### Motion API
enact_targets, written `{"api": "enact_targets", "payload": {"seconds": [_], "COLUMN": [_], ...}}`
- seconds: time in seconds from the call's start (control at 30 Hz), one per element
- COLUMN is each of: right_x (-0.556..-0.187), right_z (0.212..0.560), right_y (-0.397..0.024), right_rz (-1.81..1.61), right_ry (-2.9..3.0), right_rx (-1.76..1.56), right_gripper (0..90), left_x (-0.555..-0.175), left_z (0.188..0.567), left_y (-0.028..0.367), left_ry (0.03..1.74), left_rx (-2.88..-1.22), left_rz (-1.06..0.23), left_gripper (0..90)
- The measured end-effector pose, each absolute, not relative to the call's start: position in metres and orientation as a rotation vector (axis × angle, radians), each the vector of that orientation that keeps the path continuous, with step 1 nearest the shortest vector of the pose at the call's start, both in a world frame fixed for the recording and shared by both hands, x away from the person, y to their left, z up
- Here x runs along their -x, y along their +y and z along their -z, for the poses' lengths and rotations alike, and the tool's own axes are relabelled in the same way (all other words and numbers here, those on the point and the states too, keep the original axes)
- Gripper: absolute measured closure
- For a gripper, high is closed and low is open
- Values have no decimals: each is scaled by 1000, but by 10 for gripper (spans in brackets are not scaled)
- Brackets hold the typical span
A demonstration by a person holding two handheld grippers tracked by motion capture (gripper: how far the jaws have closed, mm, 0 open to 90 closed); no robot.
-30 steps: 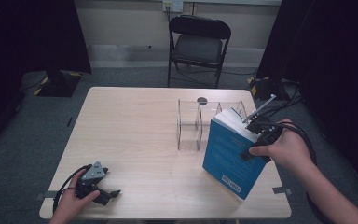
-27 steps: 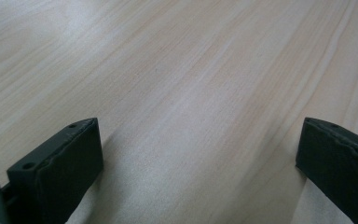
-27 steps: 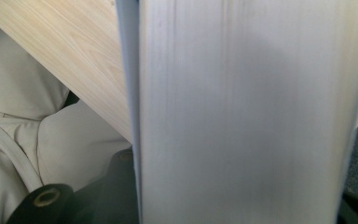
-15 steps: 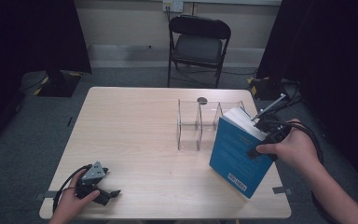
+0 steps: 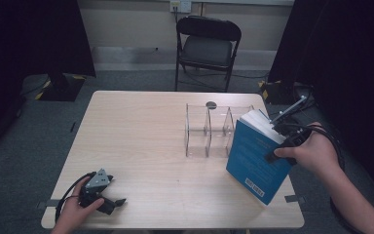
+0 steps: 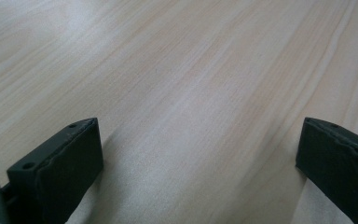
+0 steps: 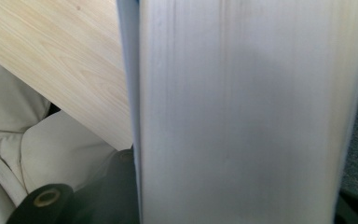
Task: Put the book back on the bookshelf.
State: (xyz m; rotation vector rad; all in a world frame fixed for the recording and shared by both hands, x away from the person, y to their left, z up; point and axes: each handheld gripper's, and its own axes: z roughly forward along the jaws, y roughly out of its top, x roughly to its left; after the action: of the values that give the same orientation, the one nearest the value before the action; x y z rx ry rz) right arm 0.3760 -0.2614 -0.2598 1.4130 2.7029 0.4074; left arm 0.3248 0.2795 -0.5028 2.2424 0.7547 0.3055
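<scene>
Book (image 5: 254, 158) — thick, blue cover, white page block; tilted, lower corner near table's right front edge, held just right of the clear rack (image 5: 209, 129) — pages face the right gripper view.

The high view looks forward and down over the whole surface (image 5: 141, 136). Both gripper views sit close: the left skims that wood grain, the right presses against the blue book (image 7: 242, 112) page edges.

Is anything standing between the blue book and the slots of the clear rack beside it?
Nothing visible does. The right gripper holds the blue book tilted at the right end of the clear rack, whose slots look empty. Only the rack's own end wall lies between book and nearest slot; the bare table lies to the left.
</scene>
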Motion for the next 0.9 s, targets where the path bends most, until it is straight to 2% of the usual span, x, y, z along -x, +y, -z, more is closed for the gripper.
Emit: {"api": "enact_targets", "payload": {"seconds": [0.9], "right_x": [-392], "right_z": [256], "right_y": [-269], "right_rz": [-390], "right_ry": [2621], "right_rx": [-1505], "right_gripper": [616], "left_x": [-325], "left_z": [503], "left_y": [280], "left_ry": [754], "left_rx": [-2243], "left_rz": [-305], "left_gripper": [0]}}
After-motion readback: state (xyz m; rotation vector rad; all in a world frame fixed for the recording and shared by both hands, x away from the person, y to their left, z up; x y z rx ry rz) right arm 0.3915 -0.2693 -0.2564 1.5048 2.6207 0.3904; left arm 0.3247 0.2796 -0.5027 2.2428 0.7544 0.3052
